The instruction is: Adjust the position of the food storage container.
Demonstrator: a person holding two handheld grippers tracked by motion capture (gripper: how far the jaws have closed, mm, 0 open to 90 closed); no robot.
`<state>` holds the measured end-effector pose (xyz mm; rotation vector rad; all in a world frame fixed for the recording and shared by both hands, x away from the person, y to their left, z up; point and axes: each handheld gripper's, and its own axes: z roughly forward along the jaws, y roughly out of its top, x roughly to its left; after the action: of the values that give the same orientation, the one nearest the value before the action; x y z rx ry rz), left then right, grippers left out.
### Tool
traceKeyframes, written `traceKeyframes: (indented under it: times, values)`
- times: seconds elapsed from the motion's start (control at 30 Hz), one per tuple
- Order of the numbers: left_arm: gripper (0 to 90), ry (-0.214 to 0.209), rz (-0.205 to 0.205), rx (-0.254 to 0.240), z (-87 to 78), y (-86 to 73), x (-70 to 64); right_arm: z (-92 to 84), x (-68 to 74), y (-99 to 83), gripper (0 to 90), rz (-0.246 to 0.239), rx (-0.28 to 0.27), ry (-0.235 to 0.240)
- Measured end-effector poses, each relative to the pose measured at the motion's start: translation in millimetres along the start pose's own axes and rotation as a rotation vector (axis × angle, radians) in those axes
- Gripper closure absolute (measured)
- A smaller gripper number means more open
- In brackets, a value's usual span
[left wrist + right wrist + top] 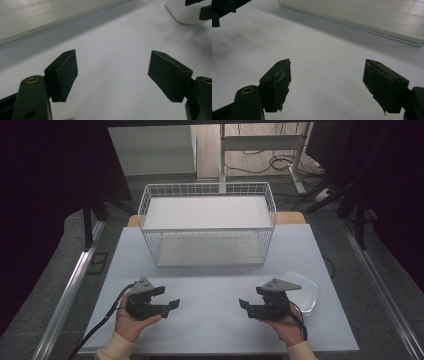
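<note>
From above, the left gripper and right gripper sit near the table's front edge, facing each other. A clear tray lies by the right edge, just beside the right gripper. In each gripper view, the jaws are spread wide, pinching nothing.

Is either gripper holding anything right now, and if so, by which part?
Nothing is held. The left gripper and right gripper are both open above the table.

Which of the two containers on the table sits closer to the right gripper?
The clear plastic tray, right beside the right gripper; the white wire basket stands farther back, mid-table.
</note>
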<state>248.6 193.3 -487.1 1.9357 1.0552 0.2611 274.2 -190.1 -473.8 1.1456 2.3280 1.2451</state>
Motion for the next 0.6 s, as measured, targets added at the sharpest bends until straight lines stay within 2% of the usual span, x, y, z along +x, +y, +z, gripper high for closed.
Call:
traceKeyframes:
  times: [0.17, 0.3, 0.37, 0.47, 0.53, 0.6]
  values:
    - [23.2, 0.003, -0.011, 0.003, 0.9, -0.9, -3.3, 0.2, 3.2, 7.5, 22.7, -0.041, 0.005, 0.014]
    - [23.3, 0.004, -0.032, -0.006, 0.4, 0.1, -3.5, -3.6, 3.3, 9.4, 23.0, -0.041, -0.007, 0.031]
    - [23.3, 0.018, -0.022, -0.003, 0.5, -0.2, -4.3, -4.5, 2.3, 9.6, 23.3, -0.046, -0.002, 0.031]
    - [23.3, 0.028, -0.030, -0.008, -0.2, 0.3, -3.8, -6.0, 1.7, 9.0, 23.6, -0.047, 0.003, 0.039]
    - [23.2, 0.028, -0.051, -0.013, -2.1, 2.3, -2.4, -9.3, -0.1, 8.5, 24.2, -0.044, 0.001, 0.051]
    - [23.3, 0.034, -0.043, -0.010, -5.4, 3.9, -4.1, -11.8, -2.3, 10.1, 24.6, -0.058, 0.002, 0.051]
